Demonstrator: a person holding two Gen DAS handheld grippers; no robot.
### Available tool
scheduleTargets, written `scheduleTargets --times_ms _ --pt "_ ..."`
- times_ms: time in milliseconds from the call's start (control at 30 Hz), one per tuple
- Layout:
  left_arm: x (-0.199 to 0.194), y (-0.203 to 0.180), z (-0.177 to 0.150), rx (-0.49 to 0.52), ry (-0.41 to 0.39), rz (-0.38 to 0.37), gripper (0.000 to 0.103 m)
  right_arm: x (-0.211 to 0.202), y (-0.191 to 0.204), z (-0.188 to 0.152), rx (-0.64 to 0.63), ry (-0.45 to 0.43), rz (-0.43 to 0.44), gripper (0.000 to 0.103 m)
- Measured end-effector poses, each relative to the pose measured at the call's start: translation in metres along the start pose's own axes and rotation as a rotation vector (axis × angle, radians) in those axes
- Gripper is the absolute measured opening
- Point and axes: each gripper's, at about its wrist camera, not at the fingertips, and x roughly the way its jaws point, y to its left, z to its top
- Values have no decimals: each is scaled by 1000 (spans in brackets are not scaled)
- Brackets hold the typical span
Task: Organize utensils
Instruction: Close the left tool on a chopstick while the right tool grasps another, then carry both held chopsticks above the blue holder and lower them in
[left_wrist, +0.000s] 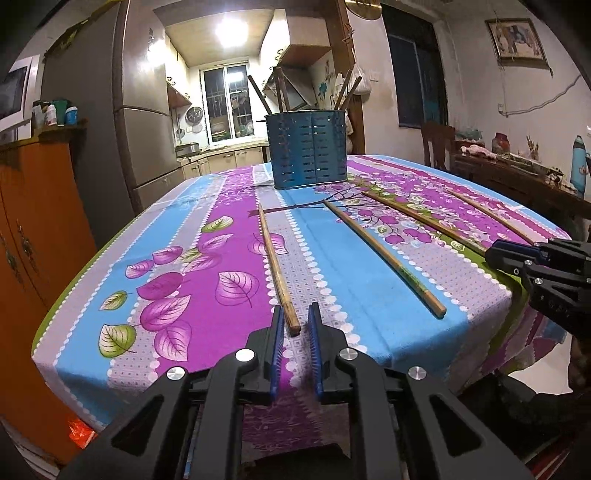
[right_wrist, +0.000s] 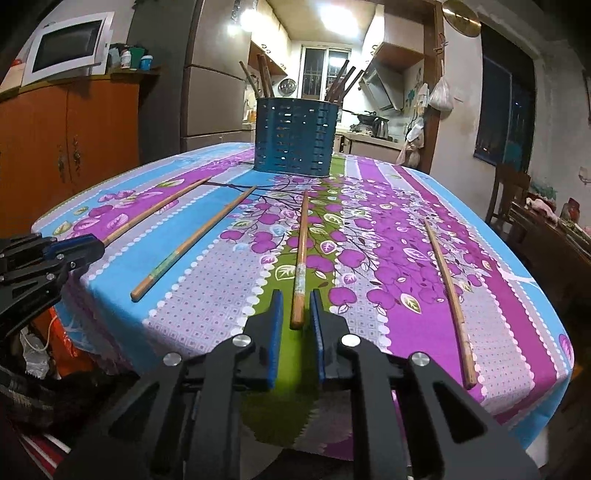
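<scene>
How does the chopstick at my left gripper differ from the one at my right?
The left chopstick is plain wood along a purple stripe's edge; the right chopstick has a printed band and lies on a green stripe. Both lie flat, thick ends between open jaws, tips toward the blue holder.

the holder (left_wrist: 308, 149) hides its sticks' lower ends; gripper bodies run off-frame.

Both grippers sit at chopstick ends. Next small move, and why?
Probably close both grippers. The leftmost chopstick has its near end between the left gripper pads, and the chopstick on the green stripe between those of the right gripper. Gaps still show, so neither is gripped yet. Lifting to the blue holder comes after.
</scene>
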Motion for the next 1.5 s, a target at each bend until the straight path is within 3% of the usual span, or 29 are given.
scheduleTargets --times_ms 233,533,800,1000,1233,1500 --pt "0 5 -1 -26 -6 -28 10 0 -5 -1 65 6 40 6" --pt "-4 11 0 -46 -24 -37 8 -6 -11 -1 116 -10 48 5" --pt "-33 24 16 -38 -115 -17 7 -33 -22 13 113 -97 13 5" --pt "-65 37 45 -62 -214 -7 7 -59 -26 40 63 -201 7 5" --pt "-88 55 104 -86 -311 -35 7 -79 -33 87 -4 -332 46 5" --pt "-85 67 158 -104 -327 -101 7 -78 -47 138 -3 -345 123 5"
